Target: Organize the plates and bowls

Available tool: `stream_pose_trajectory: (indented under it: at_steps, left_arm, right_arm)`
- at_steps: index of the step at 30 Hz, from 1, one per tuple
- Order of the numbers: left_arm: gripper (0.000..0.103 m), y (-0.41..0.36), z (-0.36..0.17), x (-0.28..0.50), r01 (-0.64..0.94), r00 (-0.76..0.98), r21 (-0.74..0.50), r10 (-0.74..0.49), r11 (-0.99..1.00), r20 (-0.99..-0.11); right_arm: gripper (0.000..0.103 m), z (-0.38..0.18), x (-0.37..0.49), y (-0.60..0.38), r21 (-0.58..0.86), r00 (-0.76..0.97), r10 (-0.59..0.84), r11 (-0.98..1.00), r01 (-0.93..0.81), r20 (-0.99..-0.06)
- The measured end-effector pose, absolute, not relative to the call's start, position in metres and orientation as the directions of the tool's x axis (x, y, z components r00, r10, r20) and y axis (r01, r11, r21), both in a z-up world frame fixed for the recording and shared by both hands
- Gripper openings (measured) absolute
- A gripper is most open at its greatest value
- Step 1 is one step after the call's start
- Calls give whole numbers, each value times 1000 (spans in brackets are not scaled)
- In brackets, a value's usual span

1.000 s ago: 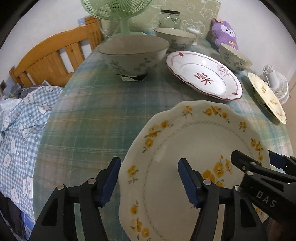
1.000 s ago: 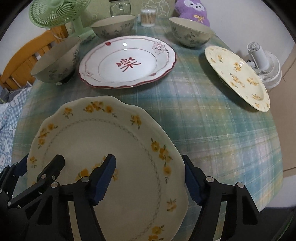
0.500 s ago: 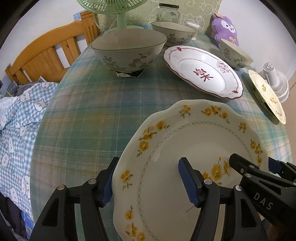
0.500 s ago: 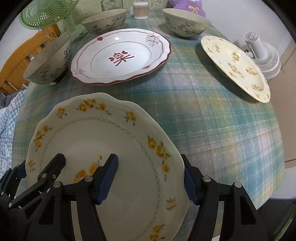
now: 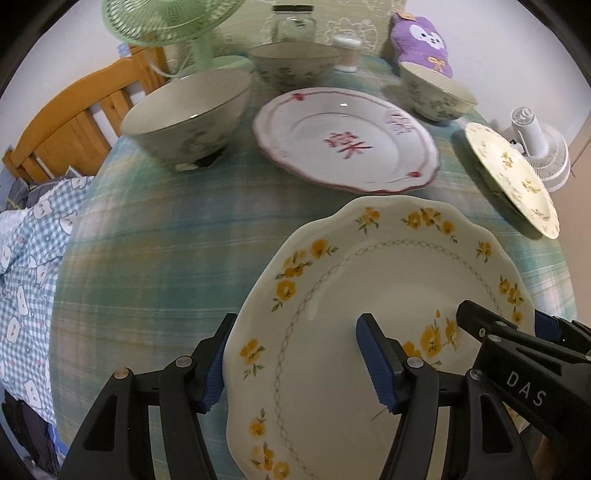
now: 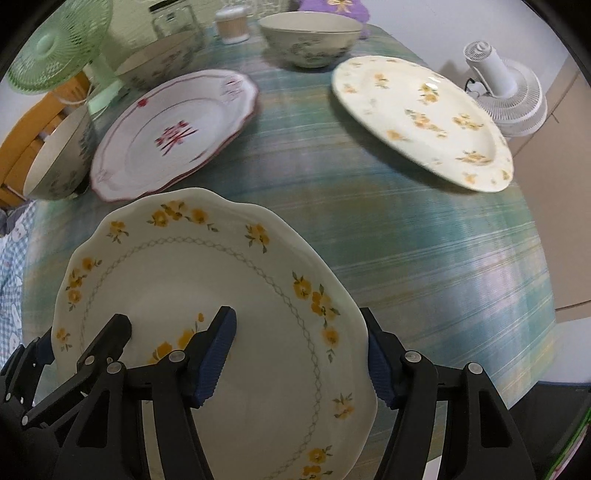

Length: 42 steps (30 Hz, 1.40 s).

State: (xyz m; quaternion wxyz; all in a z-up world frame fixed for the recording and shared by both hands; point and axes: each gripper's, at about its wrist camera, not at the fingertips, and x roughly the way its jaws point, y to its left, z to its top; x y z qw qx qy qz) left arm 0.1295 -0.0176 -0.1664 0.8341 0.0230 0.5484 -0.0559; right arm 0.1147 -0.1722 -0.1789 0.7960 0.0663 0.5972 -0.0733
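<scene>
A white scalloped plate with yellow flowers is held above the table by both grippers. My left gripper is shut on its left rim, one finger over and one under. My right gripper is shut on its right rim; it also shows in the left wrist view. A red-trimmed white plate lies mid-table. A second yellow-flowered plate lies at the right. Floral bowls stand at the left, back and back right.
The table has a green plaid cloth. At the back stand a green fan, a glass jar, a toothpick holder and a purple plush. A white fan is beyond the right edge. A wooden bed frame is left.
Both grippers have carried the yellow-flowered plate forward and to the right over the table, toward the second yellow-flowered plate. The grips on the rim are unchanged.
</scene>
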Motion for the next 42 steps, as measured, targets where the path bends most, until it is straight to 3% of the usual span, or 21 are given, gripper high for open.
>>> stream_pose_trajectory:
  at_steps: [11, 27, 34, 36, 42]
  left_arm:
    - [66, -85, -171, 142, 102, 366, -19, -55, 995, -929]
    - [66, -111, -176, 148, 18, 356, -42, -46, 999, -933]
    - [70, -115, -167, 139, -36, 398, 10, 23, 999, -917]
    - [76, -117, -161, 136, -45, 411, 25, 41, 999, -911]
    - [81, -122, -133, 132, -41, 461, 18, 35, 999, -887]
  right_arm:
    - [69, -177, 133, -237, 12, 271, -43, 980, 198, -962]
    - [69, -181, 156, -269, 33, 250, -3, 989, 142, -968]
    - [74, -166, 156, -271, 35, 319, 16, 998, 53, -948]
    - [74, -161, 155, -278, 57, 328, 37, 997, 51, -944]
    - [74, -134, 145, -288, 89, 390, 72, 996, 25, -918]
